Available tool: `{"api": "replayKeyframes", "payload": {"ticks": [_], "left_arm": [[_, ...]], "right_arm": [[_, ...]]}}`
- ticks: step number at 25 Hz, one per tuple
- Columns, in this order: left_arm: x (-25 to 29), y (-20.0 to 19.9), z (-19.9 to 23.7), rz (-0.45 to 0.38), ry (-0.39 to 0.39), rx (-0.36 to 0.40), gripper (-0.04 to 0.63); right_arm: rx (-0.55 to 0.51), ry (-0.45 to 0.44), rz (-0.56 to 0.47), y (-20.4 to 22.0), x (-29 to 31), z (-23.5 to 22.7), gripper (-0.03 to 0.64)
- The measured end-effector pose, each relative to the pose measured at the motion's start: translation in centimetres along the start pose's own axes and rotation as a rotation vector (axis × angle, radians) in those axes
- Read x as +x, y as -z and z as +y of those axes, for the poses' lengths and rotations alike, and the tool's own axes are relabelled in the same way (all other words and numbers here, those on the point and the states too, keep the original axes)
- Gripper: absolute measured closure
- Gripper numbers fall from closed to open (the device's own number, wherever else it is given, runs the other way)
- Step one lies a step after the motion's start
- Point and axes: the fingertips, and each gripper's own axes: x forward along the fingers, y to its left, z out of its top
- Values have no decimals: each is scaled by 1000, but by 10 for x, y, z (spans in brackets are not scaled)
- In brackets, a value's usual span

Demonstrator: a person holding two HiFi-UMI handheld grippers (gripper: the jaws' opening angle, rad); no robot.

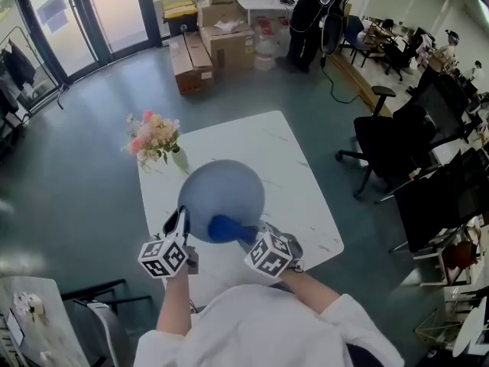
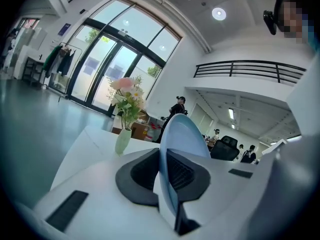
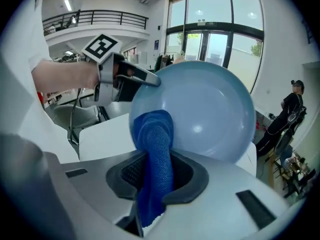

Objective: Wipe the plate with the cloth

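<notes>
Now, in the head view, both forearms reach forward from white sleeves over the near edge of the white table (image 1: 306, 205). The left gripper (image 1: 182, 222) points almost level. Its jaws are pressed together on the rim of the pale blue plate (image 1: 221, 193), which is held up, tilted, above the table's near half. The right gripper (image 1: 246, 235) angles downward and pinches a blue cloth (image 1: 224, 228) bunched against the plate's lower part. Each gripper carries a cube with black-and-white square markers, the only print that can be made out. A vase of flowers (image 1: 157, 140) stands at the table's far left corner.

In the left gripper view, the plate (image 2: 185, 134) runs edge-on between the jaws of the left gripper (image 2: 167, 174), with both ribbed pads tight on its rim. The vase (image 2: 123, 136) stands on the table (image 2: 90, 139) beyond.

In the right gripper view, the right gripper (image 3: 156, 176) is clamped on the cloth (image 3: 156, 154), whose free end lies on the plate's hollow face (image 3: 205, 109). Above the table (image 3: 105, 134), a hand (image 3: 67, 76) holds the left gripper (image 3: 147, 79) at the plate's upper left rim, marker cube uppermost.
</notes>
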Motion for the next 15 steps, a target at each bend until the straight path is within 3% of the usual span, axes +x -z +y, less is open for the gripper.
{"api": "replayKeyframes", "payload": {"ticks": [6,11,15], "left_arm": [[-5,17,0,56,8,26,551],[-4,41,-13,103,49,5,551],[-2,52,-20,126,75,-27,551]], "right_arm": [[-20,219,122,39,-27,-66,525],[-18,395,44,21,-55,-112,525],[-16,441,-37,6,-62,-118,525]]}}
